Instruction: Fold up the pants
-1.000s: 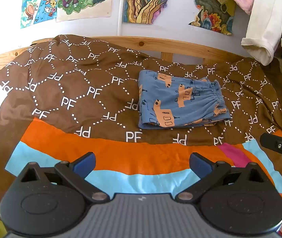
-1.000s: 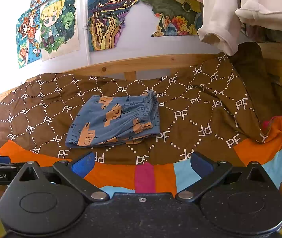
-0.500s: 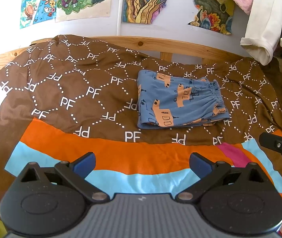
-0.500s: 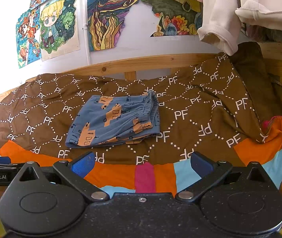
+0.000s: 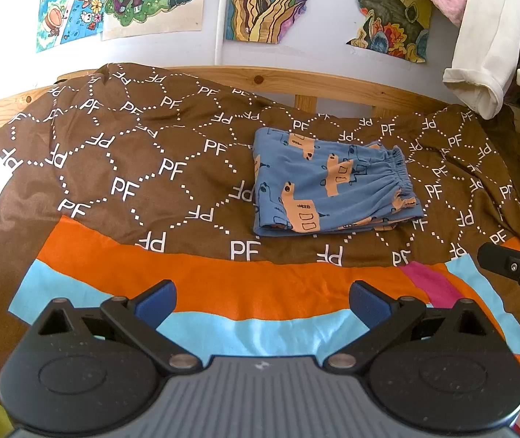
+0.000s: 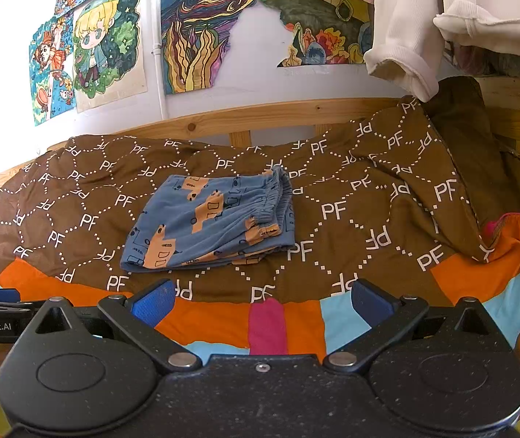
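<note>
The pants point(image 5: 335, 188) lay folded into a small flat rectangle on the brown blanket point(image 5: 143, 168) that covered the bed, a little to the right of the middle in the left wrist view. They were blue with orange truck pictures, and the gathered elastic waistband point(image 5: 398, 171) pointed to the right side, toward the white clothes point(image 5: 486, 51) that hung from above. In the right wrist view the same pants point(image 6: 210, 222) were seen left of the middle, with the waistband toward the wooden bed frame point(image 6: 260, 116). The left gripper point(image 5: 262, 301) was held low over the orange and light blue stripes at the near edge of the blanket, its two blue fingers point(image 5: 156, 301) wide apart and with nothing between them. The right gripper point(image 6: 260, 301) was also over the near striped edge, its fingers point(image 6: 369, 301) spread apart and empty too. Both grippers were well apart from the pants and did not touch them. Colourful drawings point(image 6: 99, 47) were fixed on the white wall behind the bed.
</note>
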`<state>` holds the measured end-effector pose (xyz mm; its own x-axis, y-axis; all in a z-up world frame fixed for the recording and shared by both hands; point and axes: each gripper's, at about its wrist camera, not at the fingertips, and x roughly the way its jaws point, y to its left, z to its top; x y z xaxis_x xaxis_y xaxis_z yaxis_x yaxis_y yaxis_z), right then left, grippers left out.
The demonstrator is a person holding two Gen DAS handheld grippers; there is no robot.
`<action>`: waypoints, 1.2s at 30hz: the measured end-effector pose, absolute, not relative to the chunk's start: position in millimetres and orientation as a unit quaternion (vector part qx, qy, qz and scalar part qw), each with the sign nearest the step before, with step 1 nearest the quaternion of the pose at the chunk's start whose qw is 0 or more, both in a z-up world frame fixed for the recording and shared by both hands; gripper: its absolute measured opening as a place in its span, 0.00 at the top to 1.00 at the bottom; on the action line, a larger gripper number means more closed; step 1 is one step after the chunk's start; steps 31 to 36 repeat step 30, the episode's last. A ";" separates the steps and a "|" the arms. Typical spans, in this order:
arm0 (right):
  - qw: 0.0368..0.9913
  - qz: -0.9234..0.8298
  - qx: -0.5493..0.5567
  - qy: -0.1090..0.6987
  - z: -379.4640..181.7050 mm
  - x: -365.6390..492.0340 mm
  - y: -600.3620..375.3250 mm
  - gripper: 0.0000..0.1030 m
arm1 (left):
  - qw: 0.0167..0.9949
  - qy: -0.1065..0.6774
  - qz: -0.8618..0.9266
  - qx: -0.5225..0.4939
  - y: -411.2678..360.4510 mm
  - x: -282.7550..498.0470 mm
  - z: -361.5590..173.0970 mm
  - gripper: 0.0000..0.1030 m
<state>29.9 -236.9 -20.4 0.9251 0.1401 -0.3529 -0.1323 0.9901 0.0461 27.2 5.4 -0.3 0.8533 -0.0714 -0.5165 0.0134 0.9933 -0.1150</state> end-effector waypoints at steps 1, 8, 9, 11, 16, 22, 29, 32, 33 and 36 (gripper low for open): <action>0.981 0.069 0.011 0.181 -20.3 29.9 -236.8 0.01 | 0.961 0.271 -0.022 -0.054 5.4 27.4 -0.6 0.00; 0.981 0.069 0.011 0.181 -20.6 30.0 -236.7 0.01 | 0.956 0.293 -0.012 -0.033 1.0 30.4 1.6 0.00; 0.981 0.070 0.011 0.181 -20.5 30.0 -236.7 0.01 | 0.956 0.292 -0.014 -0.031 0.5 31.1 2.1 0.00; 0.981 0.069 0.010 0.180 -20.6 30.0 -236.5 0.01 | 0.957 0.286 -0.021 -0.035 1.3 30.0 3.1 0.00; 0.981 0.070 0.012 0.181 -21.0 30.1 -236.6 0.01 | 0.958 0.283 -0.031 -0.023 -2.1 29.0 4.8 0.00; 0.981 0.070 0.010 0.182 -21.4 30.4 -236.4 0.01 | 0.959 0.281 -0.036 -0.017 -4.4 28.9 5.7 0.00; 0.981 0.070 0.010 0.182 -21.4 30.5 -236.6 0.01 | 0.958 0.283 -0.036 -0.017 -3.5 29.4 5.4 0.00; 0.981 0.070 0.010 0.182 -21.4 30.5 -236.6 0.01 | 0.958 0.284 -0.035 -0.017 -3.4 29.8 5.4 0.00; 0.981 0.070 0.010 0.182 -21.4 30.5 -236.6 0.01 | 0.958 0.284 -0.035 -0.017 -3.4 29.8 5.4 0.00; 0.981 0.070 0.010 0.182 -21.4 30.5 -236.6 0.01 | 0.958 0.284 -0.035 -0.017 -3.4 29.8 5.4 0.00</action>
